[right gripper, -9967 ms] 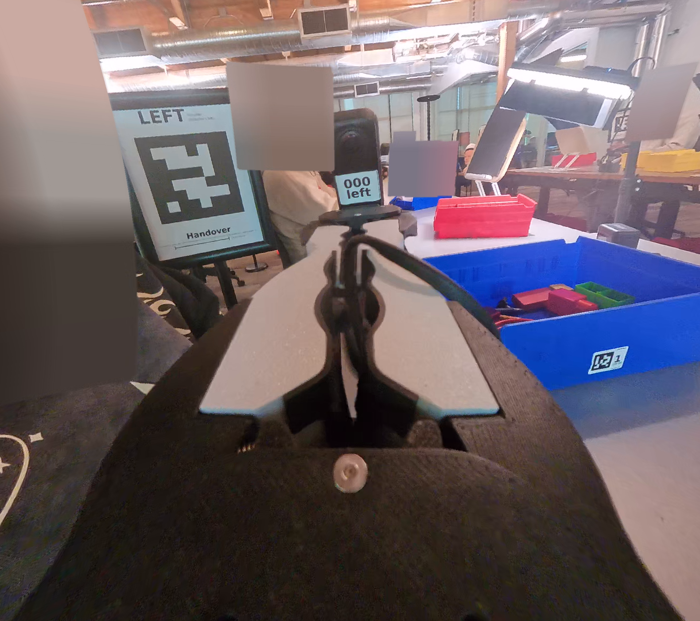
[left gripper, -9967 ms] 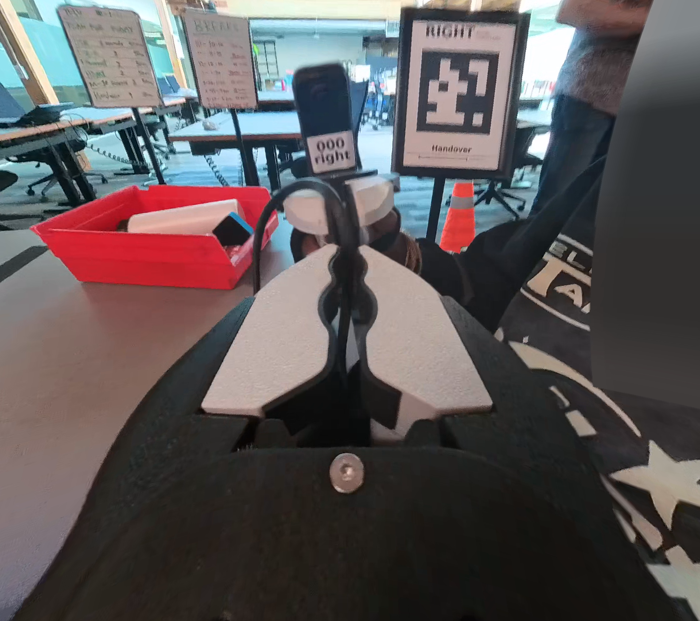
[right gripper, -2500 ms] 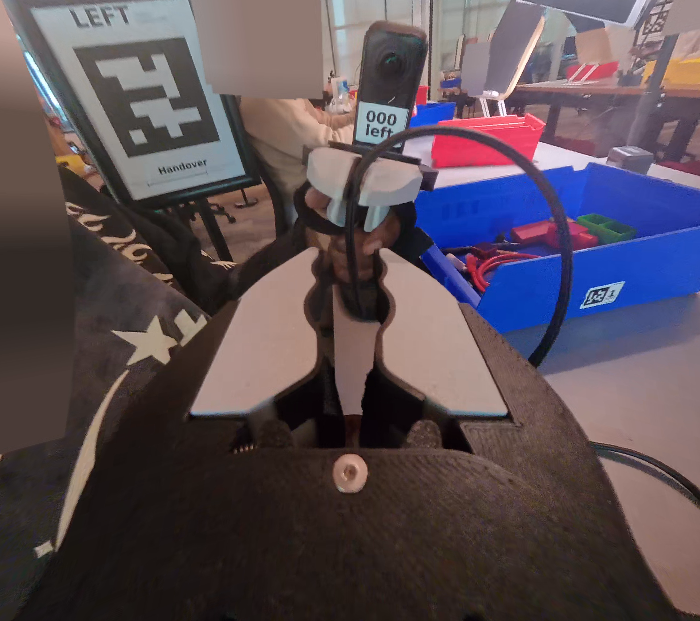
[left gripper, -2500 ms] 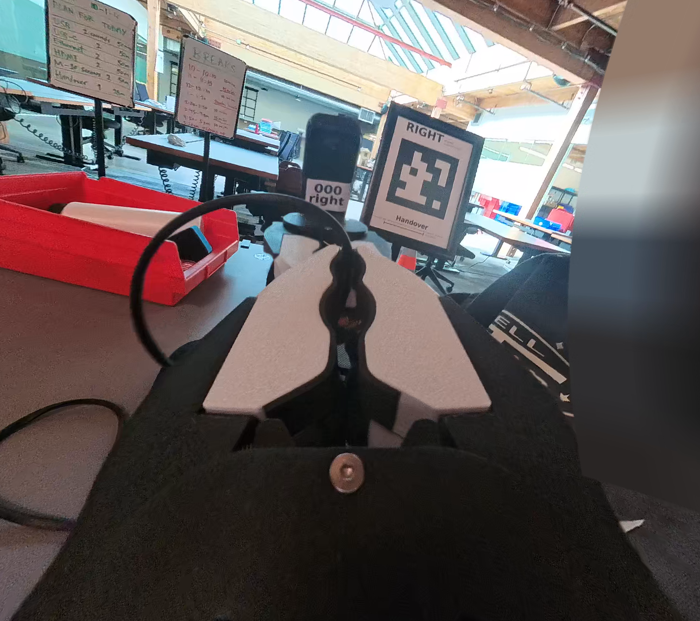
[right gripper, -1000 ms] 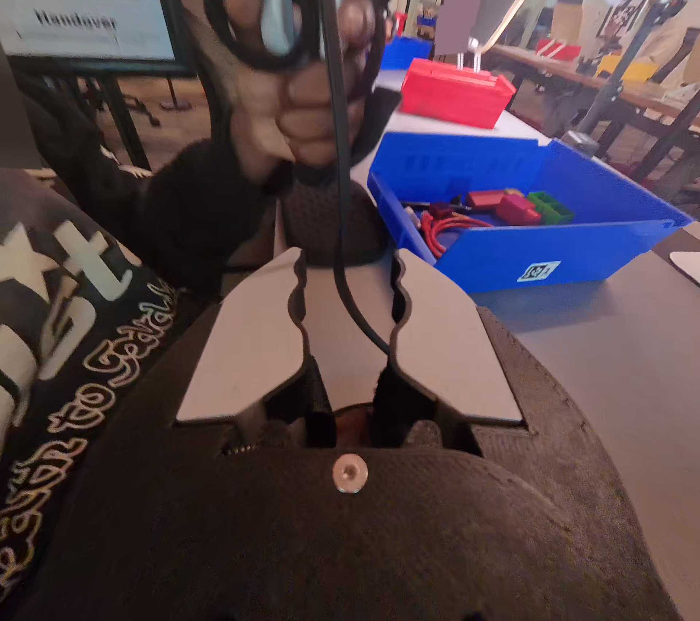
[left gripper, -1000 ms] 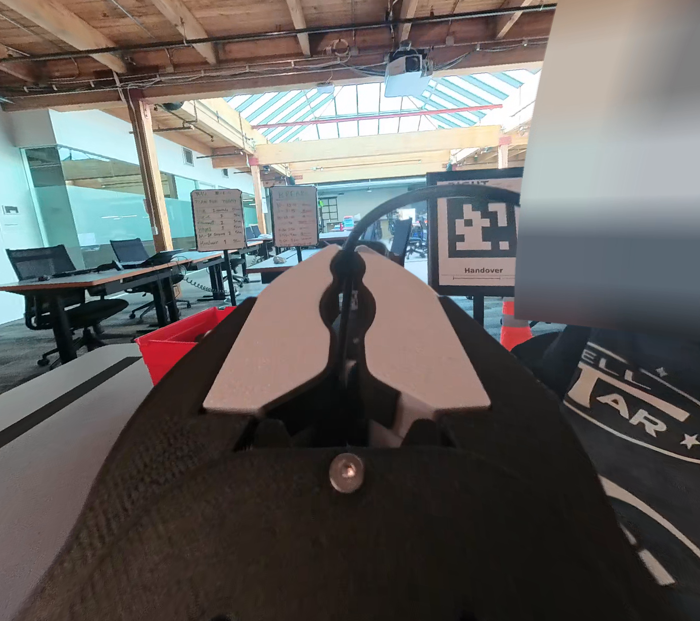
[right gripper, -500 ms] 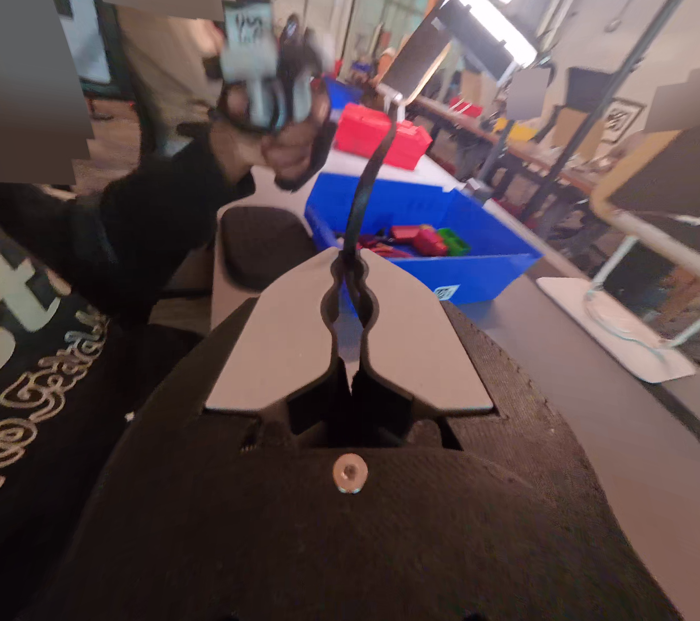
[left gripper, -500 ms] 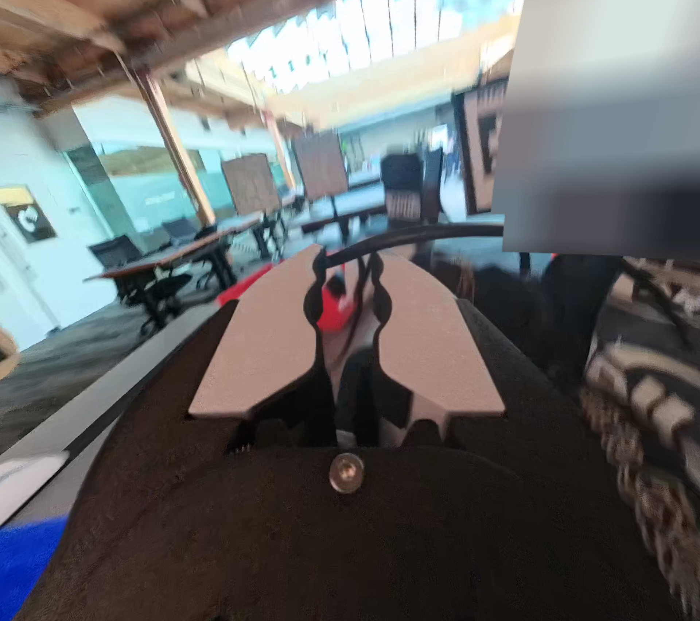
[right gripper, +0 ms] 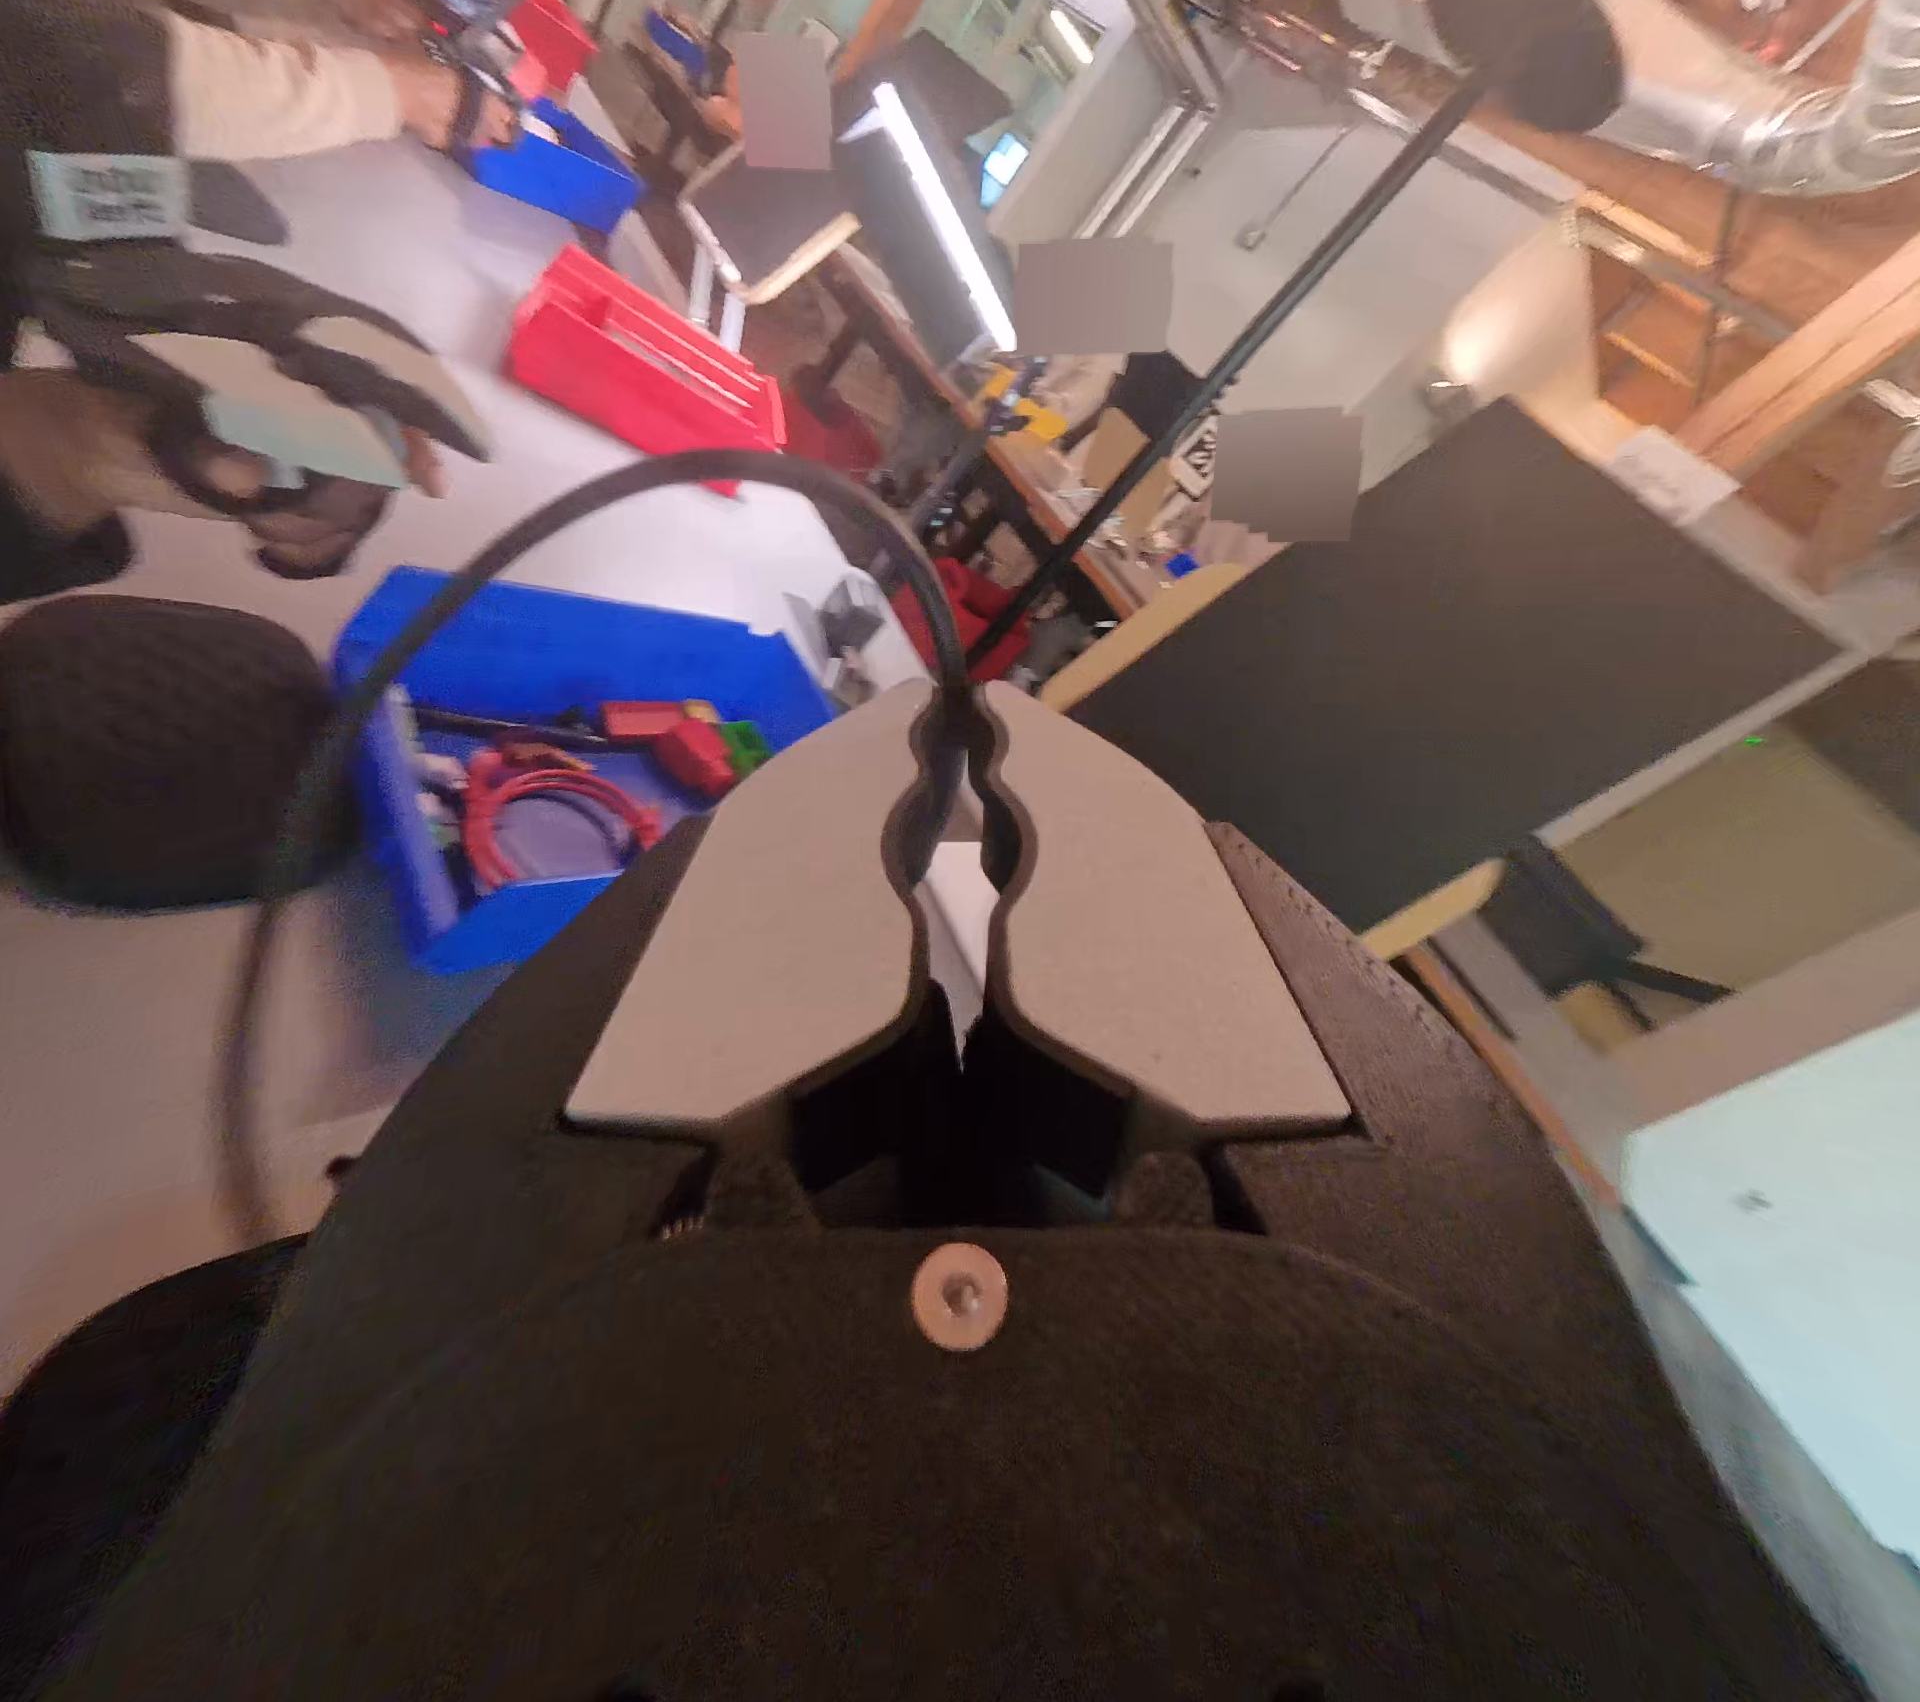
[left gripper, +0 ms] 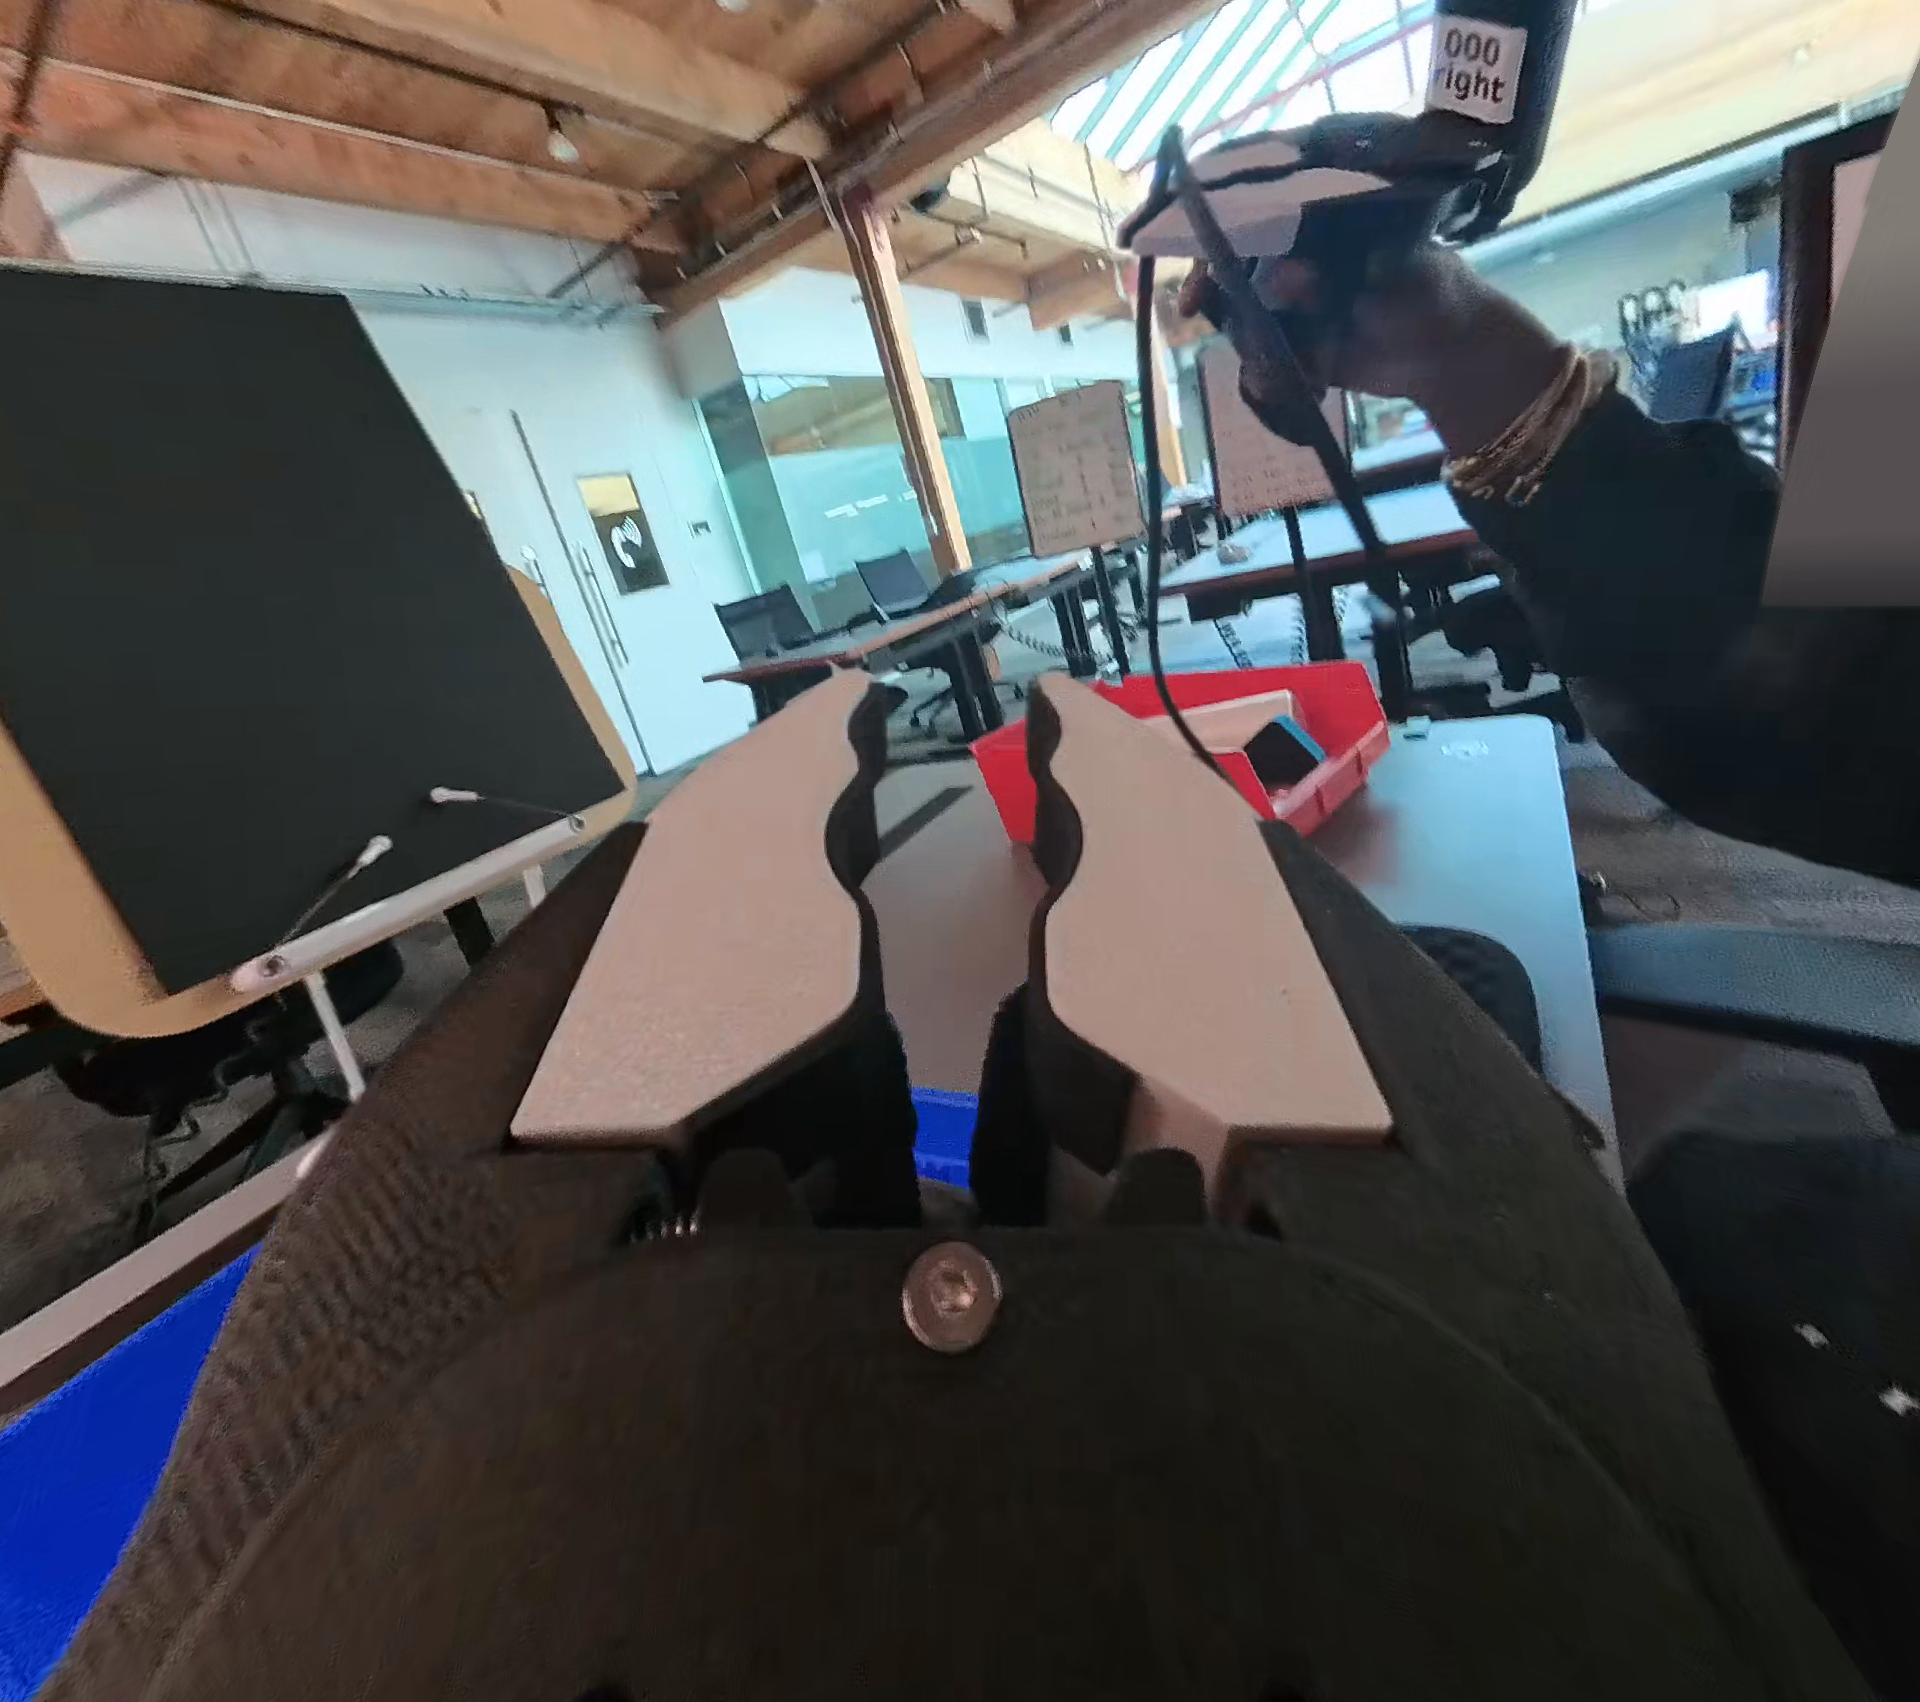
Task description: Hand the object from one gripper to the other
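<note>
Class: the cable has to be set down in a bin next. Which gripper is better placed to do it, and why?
Probably the right gripper: its jaws are shut on the cable. The left gripper is open and empty.

My left gripper [left gripper: 951, 707] hangs low with fingers apart and empty; my right gripper [right gripper: 954, 696], raised high, is pinched closed.
</note>
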Action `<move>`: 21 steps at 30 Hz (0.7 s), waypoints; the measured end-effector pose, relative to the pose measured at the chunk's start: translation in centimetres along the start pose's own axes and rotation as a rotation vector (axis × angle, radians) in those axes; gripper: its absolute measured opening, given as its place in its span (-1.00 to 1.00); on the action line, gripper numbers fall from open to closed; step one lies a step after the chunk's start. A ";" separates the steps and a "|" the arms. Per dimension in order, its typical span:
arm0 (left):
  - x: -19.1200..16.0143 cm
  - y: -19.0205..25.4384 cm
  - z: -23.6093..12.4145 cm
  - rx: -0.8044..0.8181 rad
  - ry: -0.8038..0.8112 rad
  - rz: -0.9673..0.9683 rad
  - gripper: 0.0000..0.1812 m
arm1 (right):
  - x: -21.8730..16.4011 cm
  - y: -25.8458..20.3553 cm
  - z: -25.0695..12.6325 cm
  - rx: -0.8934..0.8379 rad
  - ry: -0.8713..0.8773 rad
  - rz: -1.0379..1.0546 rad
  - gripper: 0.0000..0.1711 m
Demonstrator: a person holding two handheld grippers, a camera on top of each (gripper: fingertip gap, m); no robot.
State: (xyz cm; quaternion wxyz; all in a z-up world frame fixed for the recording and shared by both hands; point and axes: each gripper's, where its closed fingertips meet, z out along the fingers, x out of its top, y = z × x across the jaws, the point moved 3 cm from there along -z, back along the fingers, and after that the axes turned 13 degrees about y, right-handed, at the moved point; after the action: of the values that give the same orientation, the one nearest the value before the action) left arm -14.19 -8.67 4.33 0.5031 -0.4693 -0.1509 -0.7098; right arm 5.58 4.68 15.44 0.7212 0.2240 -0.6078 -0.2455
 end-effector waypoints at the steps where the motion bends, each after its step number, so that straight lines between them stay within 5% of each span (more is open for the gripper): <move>1: 0.3 -0.1 -0.1 0.009 0.018 0.001 -0.73 | 0.8 1.3 0.1 -0.025 -0.009 -0.034 -0.96; 12: 0.8 0.8 0.4 -0.018 0.051 0.007 -0.73 | 8.2 17.0 -4.5 -0.477 -0.086 -0.296 -0.97; 21: 0.5 1.1 0.9 -0.026 0.052 0.009 -0.73 | 1.8 22.8 -10.9 -0.690 -0.127 -0.121 -0.96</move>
State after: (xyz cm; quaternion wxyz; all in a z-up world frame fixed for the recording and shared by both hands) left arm -12.83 -8.83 4.86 0.5040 -0.4580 -0.1263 -0.7214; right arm 18.44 21.57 29.28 0.6992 -0.0129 -0.5184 -0.4921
